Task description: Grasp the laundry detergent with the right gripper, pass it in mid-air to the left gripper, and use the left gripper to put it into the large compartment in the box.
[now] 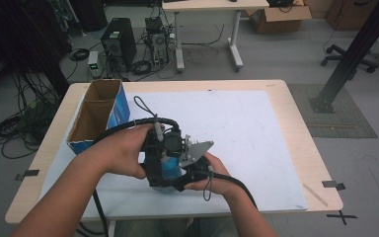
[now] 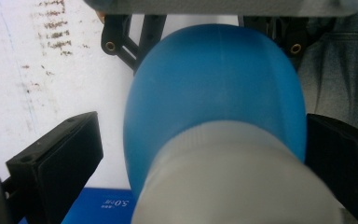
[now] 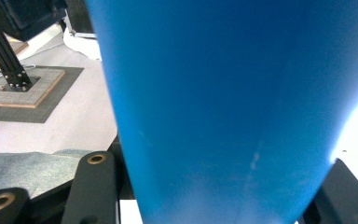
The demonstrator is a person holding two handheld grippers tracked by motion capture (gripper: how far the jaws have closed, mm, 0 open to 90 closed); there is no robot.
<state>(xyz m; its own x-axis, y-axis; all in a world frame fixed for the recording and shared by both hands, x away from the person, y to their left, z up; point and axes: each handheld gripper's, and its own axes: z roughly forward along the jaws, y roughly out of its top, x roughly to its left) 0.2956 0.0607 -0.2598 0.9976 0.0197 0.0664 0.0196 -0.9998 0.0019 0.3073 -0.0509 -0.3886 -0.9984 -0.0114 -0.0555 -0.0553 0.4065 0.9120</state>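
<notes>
So both grippers were bunched up over the near middle of the tabletop (image 1: 276,98), with a blue bottle (image 1: 170,170) sandwiched between them. From the high view you could barely see it, just a sliver of blue under the left gripper (image 1: 159,160) and right gripper (image 1: 190,170). The left gripper view was way better: rounded blue body, whitish cap end nearest the camera, one black finger (image 2: 56,163) standing a bit off its side, so whether that one actually gripped, I couldn't tell. The right gripper view showed blue wall jammed between its fingers, clamped on it. A cardboard box (image 1: 98,113) sat near the left edge; right half of the white mat (image 1: 256,138) was open. Cables and a PC tower (image 1: 118,44) on the floor behind.
</notes>
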